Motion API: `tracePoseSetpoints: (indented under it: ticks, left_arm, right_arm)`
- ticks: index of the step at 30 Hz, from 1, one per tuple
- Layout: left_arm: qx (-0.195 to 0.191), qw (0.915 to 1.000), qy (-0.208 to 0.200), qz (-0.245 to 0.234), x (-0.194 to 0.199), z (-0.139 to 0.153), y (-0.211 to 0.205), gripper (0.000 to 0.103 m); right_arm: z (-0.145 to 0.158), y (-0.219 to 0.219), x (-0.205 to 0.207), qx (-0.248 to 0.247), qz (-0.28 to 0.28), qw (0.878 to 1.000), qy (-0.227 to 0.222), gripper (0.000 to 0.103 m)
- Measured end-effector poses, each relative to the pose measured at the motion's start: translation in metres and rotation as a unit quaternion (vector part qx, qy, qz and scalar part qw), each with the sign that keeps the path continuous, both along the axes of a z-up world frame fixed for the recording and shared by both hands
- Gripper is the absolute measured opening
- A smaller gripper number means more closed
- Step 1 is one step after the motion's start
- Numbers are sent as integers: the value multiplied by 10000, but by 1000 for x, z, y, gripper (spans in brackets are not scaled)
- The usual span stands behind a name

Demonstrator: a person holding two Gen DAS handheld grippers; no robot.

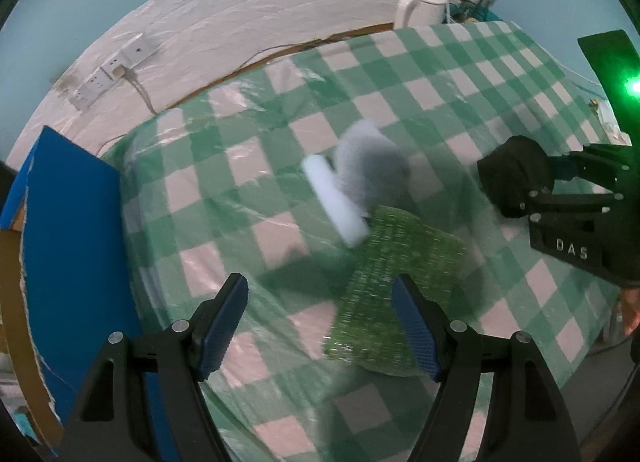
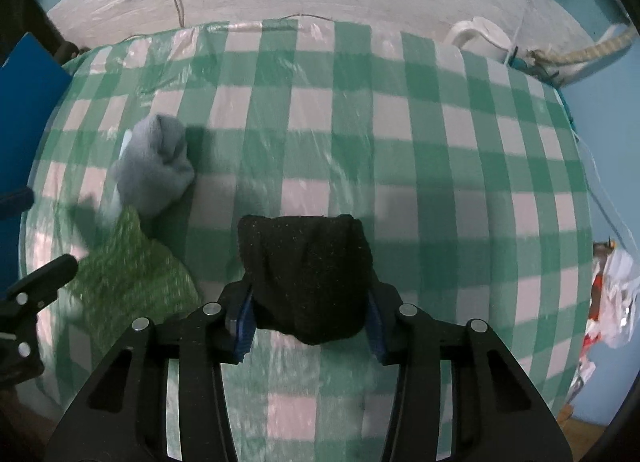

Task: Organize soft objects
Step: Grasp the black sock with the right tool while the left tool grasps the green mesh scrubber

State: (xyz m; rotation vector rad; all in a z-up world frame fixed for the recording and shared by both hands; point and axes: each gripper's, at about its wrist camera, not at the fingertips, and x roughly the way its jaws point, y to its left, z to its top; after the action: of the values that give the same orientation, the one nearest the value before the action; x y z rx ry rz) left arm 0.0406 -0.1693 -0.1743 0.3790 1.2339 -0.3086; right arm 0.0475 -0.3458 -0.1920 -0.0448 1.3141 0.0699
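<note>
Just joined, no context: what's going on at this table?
A person is sorting soft things with two handheld tongs. The right tongs are clamped on a black sock bundle. The left tongs hang open over a green cloth; a grey sock and a white piece lie beyond it.

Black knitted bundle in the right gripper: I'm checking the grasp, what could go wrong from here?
The black knitted bundle bulges far beyond the right gripper, so it may sag or slip out. The open left gripper hangs over the green mesh cloth, which overlaps the white foam strip; grabbing one could drag the other.
</note>
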Motion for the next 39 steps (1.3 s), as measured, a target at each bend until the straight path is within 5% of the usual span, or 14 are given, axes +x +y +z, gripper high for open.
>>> tracePoseSetpoints:
  ticks: [10, 30, 35, 39]
  left_arm:
    - [106, 9992, -8, -396, -26, -2, -33, 81]
    - [127, 9978, 565, -307, -28, -42, -43, 80]
    - [-85, 9977, 591, -328, -30, -41, -41, 60]
    - [-124, 9971, 543, -522, -36, -37, -44, 26]
  right_arm:
    - [18, -11, -32, 197, -60, 9998, 27, 44]
    - [19, -20, -40, 475, -94, 9988, -11, 44]
    - [17, -16, -38, 486, -60, 9988, 10, 44]
    - [17, -12, -36, 497, -24, 9988, 4, 44]
